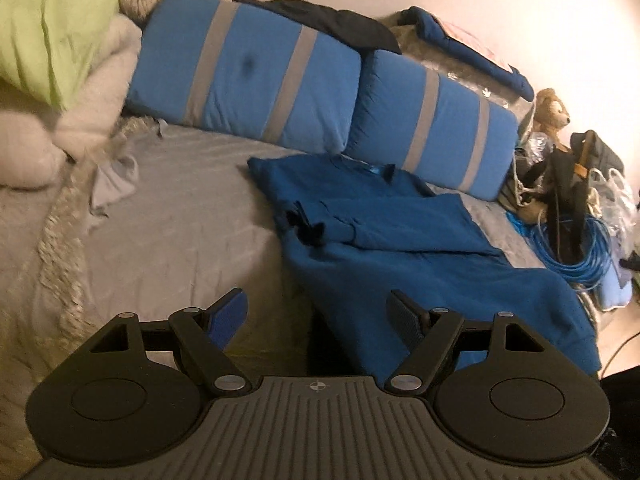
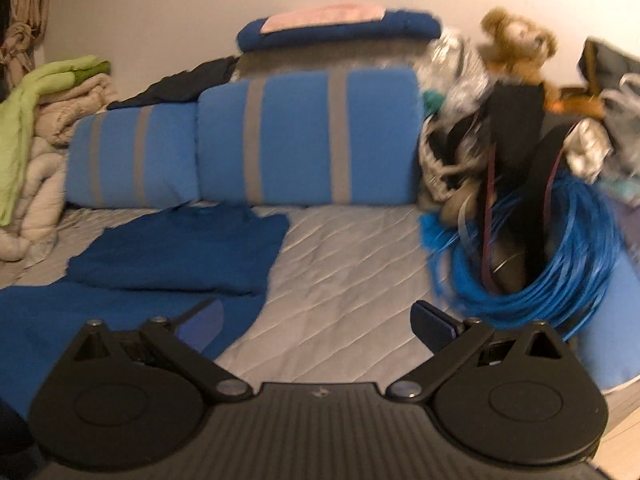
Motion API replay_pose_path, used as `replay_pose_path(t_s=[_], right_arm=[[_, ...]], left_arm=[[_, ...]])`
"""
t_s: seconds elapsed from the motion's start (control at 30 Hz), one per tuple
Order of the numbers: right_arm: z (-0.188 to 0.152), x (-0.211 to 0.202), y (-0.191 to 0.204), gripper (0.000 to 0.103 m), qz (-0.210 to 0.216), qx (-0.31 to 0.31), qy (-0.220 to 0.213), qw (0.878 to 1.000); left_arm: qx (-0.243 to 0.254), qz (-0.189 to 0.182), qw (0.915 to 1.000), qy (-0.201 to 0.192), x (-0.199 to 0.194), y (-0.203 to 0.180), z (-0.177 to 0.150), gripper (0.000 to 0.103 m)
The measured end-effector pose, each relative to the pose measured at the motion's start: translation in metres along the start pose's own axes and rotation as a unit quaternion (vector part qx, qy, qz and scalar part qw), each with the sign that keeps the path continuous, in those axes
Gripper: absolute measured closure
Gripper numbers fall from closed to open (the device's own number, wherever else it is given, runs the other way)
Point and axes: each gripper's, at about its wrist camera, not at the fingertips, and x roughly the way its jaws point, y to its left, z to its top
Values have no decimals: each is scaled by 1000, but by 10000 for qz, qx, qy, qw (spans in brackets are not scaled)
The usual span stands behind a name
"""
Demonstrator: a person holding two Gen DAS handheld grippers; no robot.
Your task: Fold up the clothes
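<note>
Blue shirt (image 1: 400, 232) on grey bed (image 1: 180, 208), part-folded

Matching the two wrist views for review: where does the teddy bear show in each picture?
Left wrist: teddy bear at the far right edge, past the end of the striped blue cushions.
Right wrist: teddy bear, blurred, upper right, above the blue cable coil.
Shared landmark: blue cable coil, below the bear in both.
</note>
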Motion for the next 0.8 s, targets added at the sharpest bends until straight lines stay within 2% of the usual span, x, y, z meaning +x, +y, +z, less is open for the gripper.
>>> replay_pose_path(t_s=[0.13,0.23,0.37,0.5,0.53,0.67,0.8], right_arm=[[-27,19,8,1,449,96,347,9983],[-46,31,15,2,1008,343,587,9926],[-64,42,25,5,1740,687,832,9788],[-75,54,38,15,2253,988,1070,9633],[-77,57,41,17,2330,1038,1121,9604],[-85,67,47,36,2514,1256,1381,9497],[-86,63,57,41,2517,1386,1516,9458]], left_arm=[[-203,-160,9997,39,7,4,-7,27],[-346,-239,9991,108,10,7,-13,27],[-528,-402,9976,201,12,10,-16,27],[-654,-481,9965,200,13,11,-19,27],[-669,-480,9964,205,13,11,-20,27],[-738,-459,9960,212,14,10,-21,27],[-820,-437,9956,124,12,8,-22,27]])
